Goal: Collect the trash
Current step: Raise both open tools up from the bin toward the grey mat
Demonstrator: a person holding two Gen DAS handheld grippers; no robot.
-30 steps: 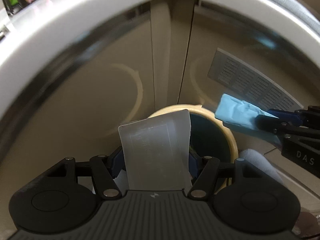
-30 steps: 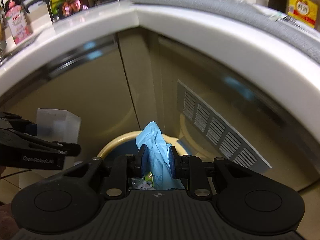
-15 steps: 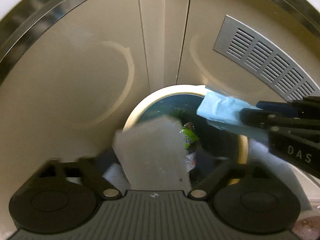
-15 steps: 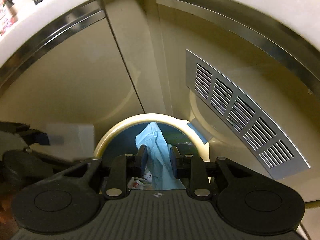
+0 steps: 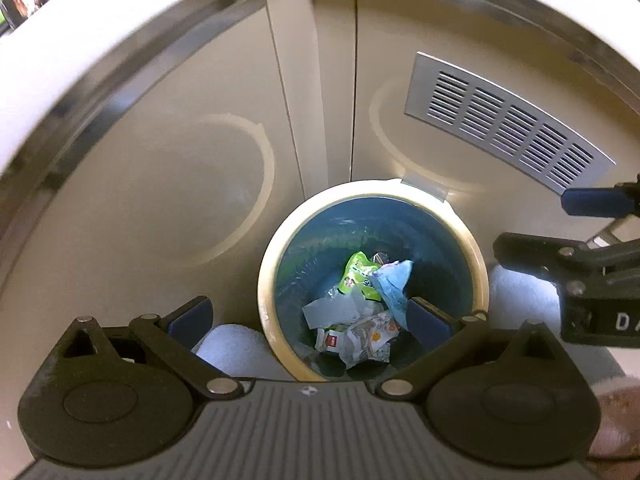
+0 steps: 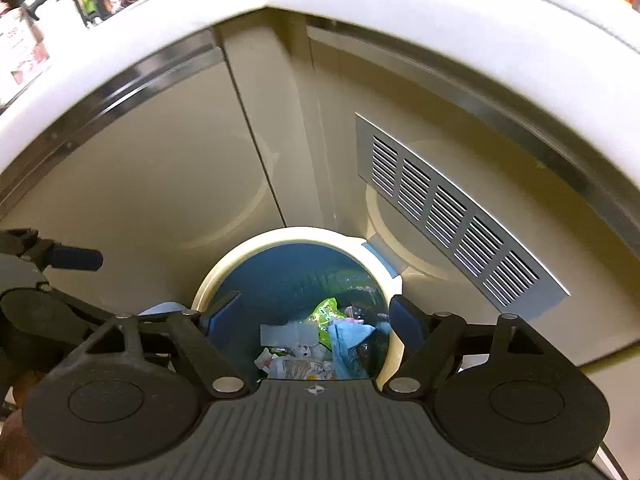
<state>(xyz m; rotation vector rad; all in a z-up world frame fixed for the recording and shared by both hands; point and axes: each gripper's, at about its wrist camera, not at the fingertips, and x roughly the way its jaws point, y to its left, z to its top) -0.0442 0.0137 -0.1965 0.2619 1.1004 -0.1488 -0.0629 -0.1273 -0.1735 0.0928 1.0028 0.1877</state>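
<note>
Trash sits inside the bin (image 5: pixel 267 280), not in either tool: a pale translucent sheet (image 5: pixel 330 313) and a crumpled blue wrapper (image 5: pixel 394 284) lie on the heap of wrappers at the bottom, beside a green packet (image 5: pixel 356 272). In the left wrist view the bin fills the lower middle of the frame, straight ahead and below the left tool (image 5: pixel 310 320), whose jaws stand spread wide with nothing between them but the open bin mouth. The right tool (image 6: pixel 316 314) looks down on the same bin from the other side; its jaws have just been opening and now stand apart, empty, the blue wrapper lying below them among the other scraps. Each tool shows in the other's picture: the right one at the right edge of the left view, the left one at the left edge of the right view, both just beside the rim and apart from it. Both tools hang about equally near the bin, so neither has an edge. No loose trash shows outside the bin in either view; the next piece, I judge, lies up on the tabletop (image 6: pixel 400 12) that curves across the top of both frames, behind and above the tools.
</note>
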